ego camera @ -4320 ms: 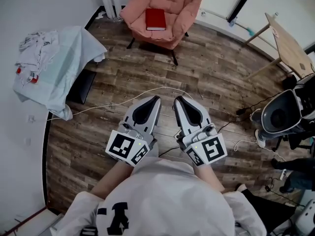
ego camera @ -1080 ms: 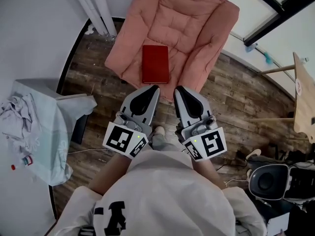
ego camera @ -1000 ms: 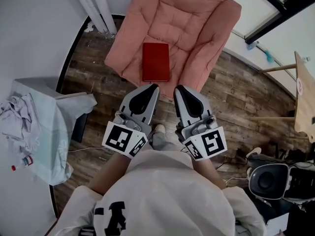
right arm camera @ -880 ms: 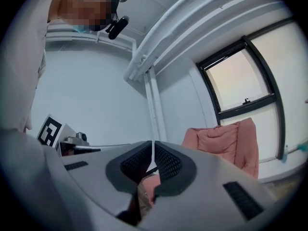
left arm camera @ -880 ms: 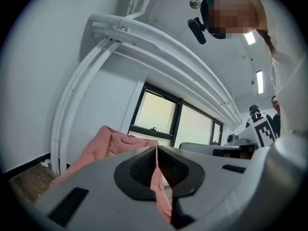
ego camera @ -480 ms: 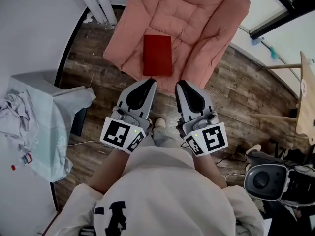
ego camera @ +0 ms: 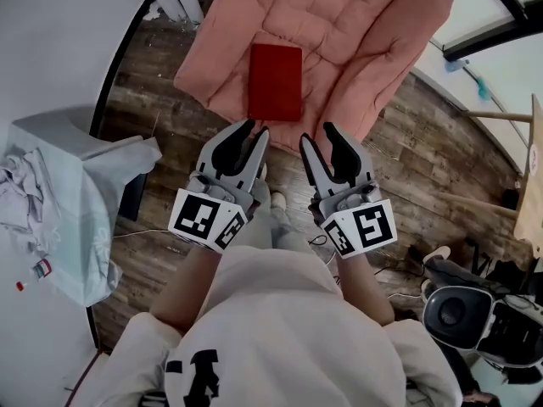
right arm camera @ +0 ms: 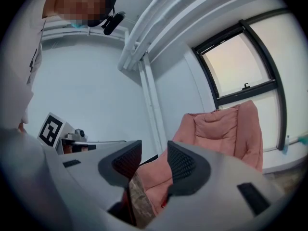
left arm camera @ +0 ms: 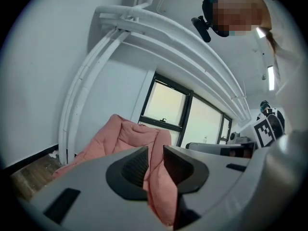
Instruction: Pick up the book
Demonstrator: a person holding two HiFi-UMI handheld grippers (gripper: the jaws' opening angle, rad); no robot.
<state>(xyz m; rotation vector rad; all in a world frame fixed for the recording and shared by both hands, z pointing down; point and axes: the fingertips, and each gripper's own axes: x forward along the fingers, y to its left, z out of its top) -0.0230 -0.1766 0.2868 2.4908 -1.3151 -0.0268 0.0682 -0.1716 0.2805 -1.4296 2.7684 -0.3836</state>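
Book (ego camera: 275, 82), red-covered, lies flat on the pink armchair (ego camera: 356, 41) seat.

The book (ego camera: 275, 81) lies uncovered on the armchair (ego camera: 365, 49) seat, open from above and from the front edge (padded sides rise left and right). A cloth-draped stand (ego camera: 93, 185) sits well off left, by the wall (ego camera: 51, 41).

Centre of frame, side by side: left gripper (ego camera: 253, 131) and right gripper (ego camera: 319, 134), on forearms (ego camera: 188, 285) rising from the lower edge. Jaws just opening, narrowly apart at left, wider at right, nothing between either pair.
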